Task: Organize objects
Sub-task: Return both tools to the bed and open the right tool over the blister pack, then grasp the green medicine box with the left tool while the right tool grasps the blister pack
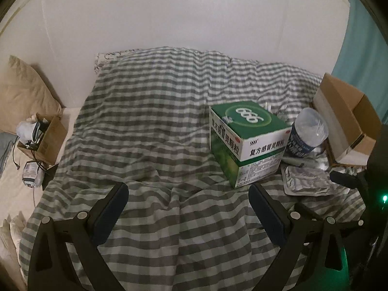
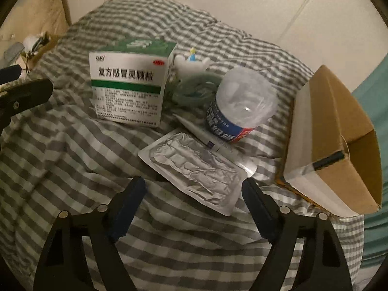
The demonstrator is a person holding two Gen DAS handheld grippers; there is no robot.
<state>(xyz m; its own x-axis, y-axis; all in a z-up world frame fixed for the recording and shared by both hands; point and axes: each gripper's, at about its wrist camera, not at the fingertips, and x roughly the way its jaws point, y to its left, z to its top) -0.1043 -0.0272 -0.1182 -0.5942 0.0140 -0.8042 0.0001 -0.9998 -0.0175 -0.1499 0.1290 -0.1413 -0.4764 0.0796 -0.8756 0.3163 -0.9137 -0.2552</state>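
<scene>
On the grey checked duvet [image 1: 155,126] stands a green and white medicine box [image 1: 245,143] [image 2: 128,84]. Right of it are a clear plastic bottle [image 2: 240,106] [image 1: 305,133] with a blue label, a thin tube [image 2: 206,138] and a silver foil blister pack [image 2: 194,167] [image 1: 305,181]. An open cardboard box [image 2: 334,140] [image 1: 346,121] lies at the far right. My left gripper [image 1: 188,189] is open over bare duvet, left of the medicine box. My right gripper [image 2: 194,184] is open, and the blister pack's near end sits between its fingers without touching them.
Behind the medicine box lie a white toy [image 2: 191,63] and pale green tubing [image 2: 194,87]. At the left are a beige pillow [image 1: 26,94] and a small cardboard box [image 1: 46,138] with cables. A white wall [image 1: 194,12] backs the bed. Teal cloth [image 1: 363,48] hangs at the right.
</scene>
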